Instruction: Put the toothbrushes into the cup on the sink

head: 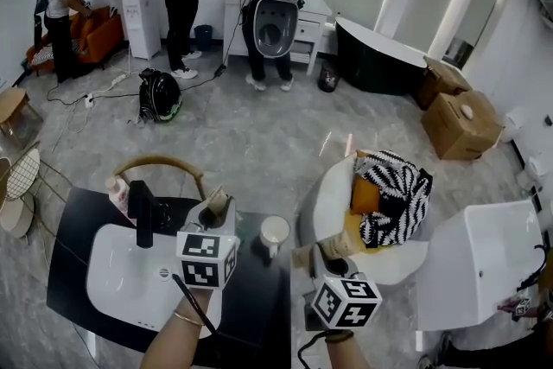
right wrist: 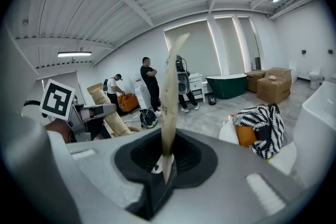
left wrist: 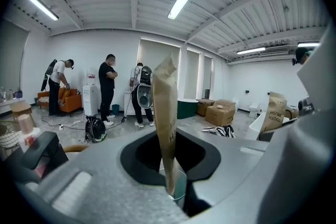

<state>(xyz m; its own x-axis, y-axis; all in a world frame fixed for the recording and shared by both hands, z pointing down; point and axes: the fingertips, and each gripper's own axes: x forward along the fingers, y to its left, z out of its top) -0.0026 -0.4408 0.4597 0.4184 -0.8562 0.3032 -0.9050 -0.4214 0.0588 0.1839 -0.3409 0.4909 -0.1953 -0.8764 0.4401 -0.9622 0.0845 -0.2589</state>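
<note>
Brown packet (left wrist: pixel 165 113), edge-on in left gripper (left wrist: pixel 171 190), broadside in right gripper view

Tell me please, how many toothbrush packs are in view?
2. One pack is held by the left gripper, left of the cup; the other pack is held by the right gripper, right of the cup. Others may be hidden.

Print on left packet (left wrist: pixel 165 107) (edge-on) mostly illegible

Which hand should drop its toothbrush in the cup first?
Left, likely: the left gripper grips a toothbrush with the cup straight ahead between its jaws; the right gripper view barely shows it.
</note>
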